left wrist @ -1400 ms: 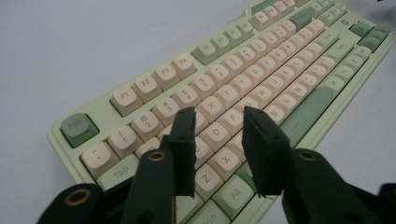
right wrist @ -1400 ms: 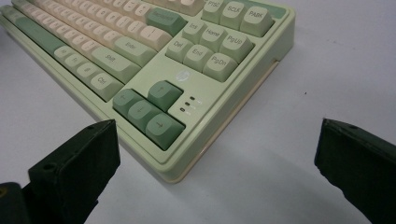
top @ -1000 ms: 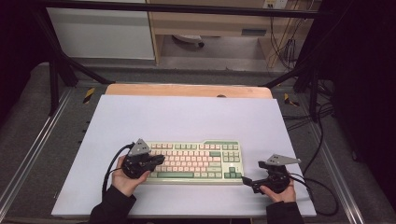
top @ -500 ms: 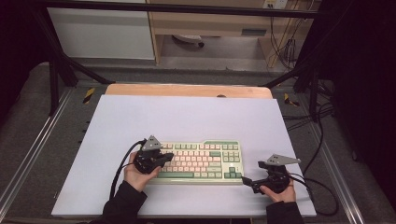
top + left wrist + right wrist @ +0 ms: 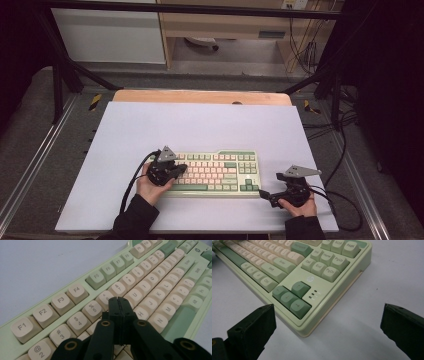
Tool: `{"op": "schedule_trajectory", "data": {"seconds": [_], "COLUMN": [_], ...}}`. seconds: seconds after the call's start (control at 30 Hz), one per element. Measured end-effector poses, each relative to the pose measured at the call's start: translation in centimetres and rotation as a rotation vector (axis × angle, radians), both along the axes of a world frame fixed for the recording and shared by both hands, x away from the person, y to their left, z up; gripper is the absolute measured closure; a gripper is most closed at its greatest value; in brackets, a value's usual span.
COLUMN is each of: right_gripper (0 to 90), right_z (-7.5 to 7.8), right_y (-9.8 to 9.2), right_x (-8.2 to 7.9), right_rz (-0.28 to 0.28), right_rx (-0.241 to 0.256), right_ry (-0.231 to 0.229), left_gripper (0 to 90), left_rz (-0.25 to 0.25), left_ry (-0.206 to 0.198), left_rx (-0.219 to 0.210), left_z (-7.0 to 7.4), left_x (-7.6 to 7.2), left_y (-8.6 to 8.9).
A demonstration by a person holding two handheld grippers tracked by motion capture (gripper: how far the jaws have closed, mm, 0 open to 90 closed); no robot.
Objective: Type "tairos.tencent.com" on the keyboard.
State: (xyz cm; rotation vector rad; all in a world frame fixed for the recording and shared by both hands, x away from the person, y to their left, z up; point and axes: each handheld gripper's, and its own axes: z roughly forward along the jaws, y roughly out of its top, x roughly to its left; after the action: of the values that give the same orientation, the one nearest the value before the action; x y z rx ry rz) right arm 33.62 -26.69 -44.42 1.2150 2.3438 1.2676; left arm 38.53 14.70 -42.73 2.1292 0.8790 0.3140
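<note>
Pressing keys: left gripper (image 5: 181, 168), jaws together as a poker, over keyboard (image 5: 220, 172); right gripper (image 5: 264, 194), jaws apart, idle at 4 o'clock.

The left gripper (image 5: 176, 169) sits in the person's left hand (image 5: 150, 184), its fingers (image 5: 119, 312) pressed flat together and angled forward and down. The right gripper (image 5: 265, 195) lies low in the right hand (image 5: 297, 204), pointing leftward, its fingers (image 5: 253, 327) spread wide apart. Both dark-sleeved forearms enter from the bottom edge.
</note>
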Motion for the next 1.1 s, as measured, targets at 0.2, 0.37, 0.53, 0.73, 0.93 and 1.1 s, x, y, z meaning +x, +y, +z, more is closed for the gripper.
{"op": "schedule_trajectory", "data": {"seconds": [0.2, 0.37, 0.53, 0.73, 0.93, 1.1], "right_gripper": [0.7, 0.7, 0.7, 0.7, 0.7, 0.7], "right_z": [0.0, -0.1, 0.0, -0.1, -0.1, -0.1], "right_y": [0.0, 0.1, 0.0, 0.1, 0.1, 0.1], "right_x": [0.0, 0.0, 0.0, 0.0, 0.0, 0.0], "right_rz": [0.001, 0.002, 0.003, 0.003, 0.004, 0.004], "right_rx": [0.0, -0.001, -0.001, 0.0, -0.001, 0.0], "right_ry": [0.002, 0.005, 0.003, 0.005, 0.005, 0.006], "left_gripper": [90.0, 90.0, 90.0, 90.0, 90.0, 90.0], "left_rz": [-0.001, -0.001, 0.0, -0.01, -0.012, -0.005], "left_ry": [0.0, -0.006, -0.017, -0.024, -0.021, -0.027], "left_rx": [0.008, 0.008, -0.015, -0.022, -0.012, -0.011], "left_z": [-0.2, -0.2, 0.3, 0.9, 1.1, 1.4], "left_x": [0.0, -0.1, -0.4, -1.0, -1.6, -2.2], "left_y": [-0.1, -0.1, 0.4, 0.9, 1.8, 2.9]}}
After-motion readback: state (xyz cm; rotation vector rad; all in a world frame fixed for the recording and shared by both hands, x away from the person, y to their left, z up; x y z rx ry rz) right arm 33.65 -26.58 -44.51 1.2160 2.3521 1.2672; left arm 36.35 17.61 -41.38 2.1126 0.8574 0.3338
